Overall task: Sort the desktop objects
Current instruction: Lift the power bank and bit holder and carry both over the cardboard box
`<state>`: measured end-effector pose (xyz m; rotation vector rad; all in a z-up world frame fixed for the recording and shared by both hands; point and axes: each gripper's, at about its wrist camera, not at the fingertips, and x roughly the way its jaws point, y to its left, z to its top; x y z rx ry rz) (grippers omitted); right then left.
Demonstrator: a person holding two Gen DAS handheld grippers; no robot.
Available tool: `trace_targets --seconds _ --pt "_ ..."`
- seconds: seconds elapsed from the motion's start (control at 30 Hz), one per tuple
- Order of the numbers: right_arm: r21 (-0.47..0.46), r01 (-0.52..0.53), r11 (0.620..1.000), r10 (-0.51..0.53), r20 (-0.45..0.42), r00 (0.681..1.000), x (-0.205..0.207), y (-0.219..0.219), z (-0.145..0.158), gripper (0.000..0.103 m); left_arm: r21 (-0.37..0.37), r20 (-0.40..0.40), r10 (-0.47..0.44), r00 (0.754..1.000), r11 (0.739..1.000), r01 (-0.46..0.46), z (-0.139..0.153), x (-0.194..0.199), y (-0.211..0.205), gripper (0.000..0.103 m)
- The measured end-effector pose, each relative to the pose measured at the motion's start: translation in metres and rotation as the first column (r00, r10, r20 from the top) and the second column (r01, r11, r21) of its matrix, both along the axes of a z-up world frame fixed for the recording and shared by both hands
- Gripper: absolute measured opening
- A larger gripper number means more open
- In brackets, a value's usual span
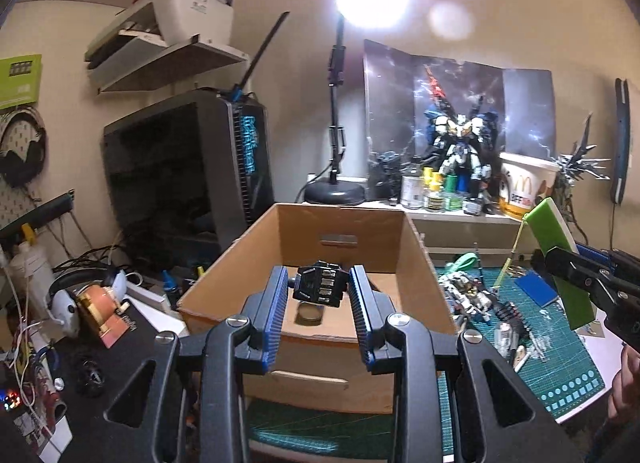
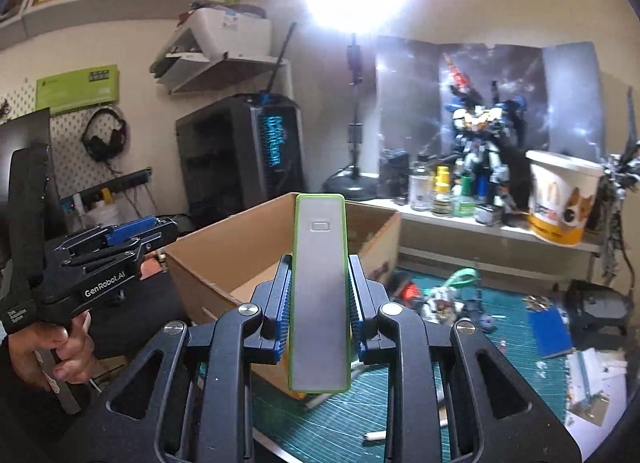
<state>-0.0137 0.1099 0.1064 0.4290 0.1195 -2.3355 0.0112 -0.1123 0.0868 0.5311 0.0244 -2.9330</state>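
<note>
The box's (image 2: 224,259) floor hides behind the green-edged slab (image 2: 320,291); the small parts (image 2: 440,303) right of the box blur.

The tabletop (image 1: 100,347) is dark on its left part, and a green cutting mat (image 1: 560,367) covers its right part. An open cardboard box (image 1: 320,375) stands in the middle, with a pair of headphones (image 1: 66,303) and tangled cables to its left, and a blue pad (image 1: 536,289) and scattered model parts (image 1: 468,295) lying on the mat to its right. Behind them a low white shelf (image 1: 448,219) carries a lamp base (image 1: 334,193), small paint bottles (image 1: 434,195), a robot model (image 1: 460,143) and a paper bucket (image 1: 524,187).
</note>
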Motion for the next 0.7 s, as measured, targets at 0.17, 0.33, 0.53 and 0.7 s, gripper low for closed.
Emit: trace_targets --seconds 0.17,0.33,0.53,0.7 --pt "0.001 -0.056 0.998 0.056 -0.001 0.998 0.002 -0.016 -0.002 0.023 -0.003 0.008 0.044 0.999 0.999 -0.044 -0.001 0.006 -0.012 0.031" --pt "0.005 -0.104 0.995 0.104 -0.001 0.995 0.004 -0.03 -0.002 0.023 -0.007 0.012 0.073 0.997 0.997 -0.073 0.0 0.01 -0.019 0.031" --pt "0.01 -0.165 0.986 0.165 0.004 0.986 0.007 -0.043 -0.002 0.023 -0.017 0.01 0.099 0.995 0.995 -0.099 0.003 0.017 -0.023 0.031" --pt "0.01 -0.205 0.979 0.205 0.007 0.979 0.009 -0.052 -0.002 0.023 -0.022 0.01 0.118 0.993 0.993 -0.118 0.004 0.02 -0.029 0.031"
